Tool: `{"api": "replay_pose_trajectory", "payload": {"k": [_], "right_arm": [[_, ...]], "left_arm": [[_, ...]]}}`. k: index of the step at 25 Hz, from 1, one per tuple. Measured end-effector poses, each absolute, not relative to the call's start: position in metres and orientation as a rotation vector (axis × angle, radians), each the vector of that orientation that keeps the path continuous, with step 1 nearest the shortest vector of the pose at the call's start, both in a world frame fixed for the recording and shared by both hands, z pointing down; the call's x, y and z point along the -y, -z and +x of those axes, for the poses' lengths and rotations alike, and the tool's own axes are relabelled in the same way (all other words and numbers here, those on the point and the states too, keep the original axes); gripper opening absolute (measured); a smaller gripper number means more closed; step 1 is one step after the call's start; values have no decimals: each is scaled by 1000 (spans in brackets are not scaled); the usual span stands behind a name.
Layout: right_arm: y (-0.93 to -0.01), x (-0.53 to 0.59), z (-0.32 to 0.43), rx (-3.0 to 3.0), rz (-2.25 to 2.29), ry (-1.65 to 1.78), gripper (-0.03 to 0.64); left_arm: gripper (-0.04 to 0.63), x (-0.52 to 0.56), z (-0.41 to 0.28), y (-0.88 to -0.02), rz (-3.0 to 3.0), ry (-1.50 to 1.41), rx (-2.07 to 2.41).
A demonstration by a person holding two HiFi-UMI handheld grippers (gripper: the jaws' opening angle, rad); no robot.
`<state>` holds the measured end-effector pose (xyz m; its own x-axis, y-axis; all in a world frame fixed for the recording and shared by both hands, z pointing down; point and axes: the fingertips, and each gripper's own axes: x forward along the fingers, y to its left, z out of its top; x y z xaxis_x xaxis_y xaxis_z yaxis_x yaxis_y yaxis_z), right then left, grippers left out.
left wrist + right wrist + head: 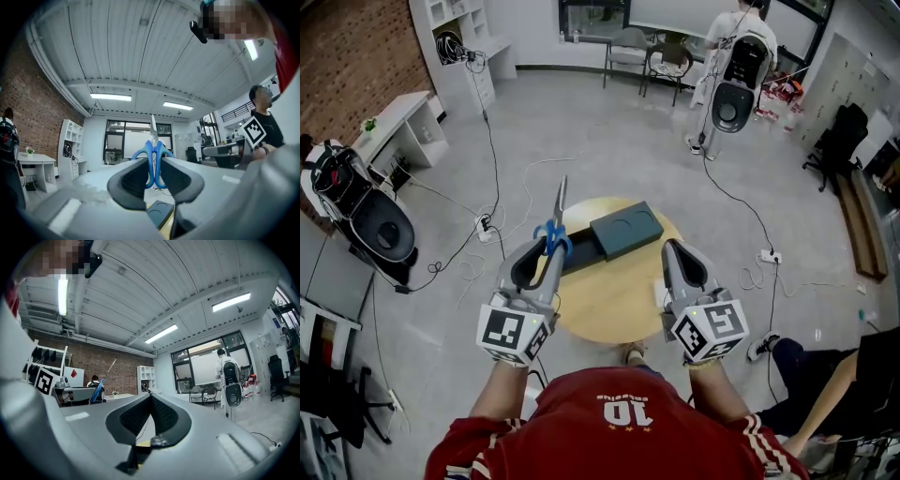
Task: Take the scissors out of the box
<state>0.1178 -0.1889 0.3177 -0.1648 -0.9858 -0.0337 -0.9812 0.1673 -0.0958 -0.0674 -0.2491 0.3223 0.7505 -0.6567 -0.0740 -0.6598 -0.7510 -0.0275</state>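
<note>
Blue-handled scissors (555, 223) are clamped by the handles in my left gripper (546, 247), with the steel blades pointing up and away. In the left gripper view the blue loops (152, 157) sit pressed between the two dark pads, the blades rising above them. The dark teal box (625, 230) lies on the round wooden table (619, 300), just right of the scissors and below them, its corner (159, 212) showing under the jaws. My right gripper (672, 247) hovers level over the table's right side, shut with nothing in it (150, 399).
A black flat piece (581, 255) lies against the box's left end. Cables trail over the floor around the table. A person with a backpack device (736, 75) stands far behind, near chairs (666, 61). White desks (398, 131) line the left wall.
</note>
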Motion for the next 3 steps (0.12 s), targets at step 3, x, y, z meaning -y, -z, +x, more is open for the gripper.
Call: {"api": "replay_pose_trajectory", "payload": {"k": [3], "right_arm": [[-318, 188, 119, -2329, -1975, 79, -2]], "left_arm": [[95, 249, -67, -323, -2887, -88, -1092]]}}
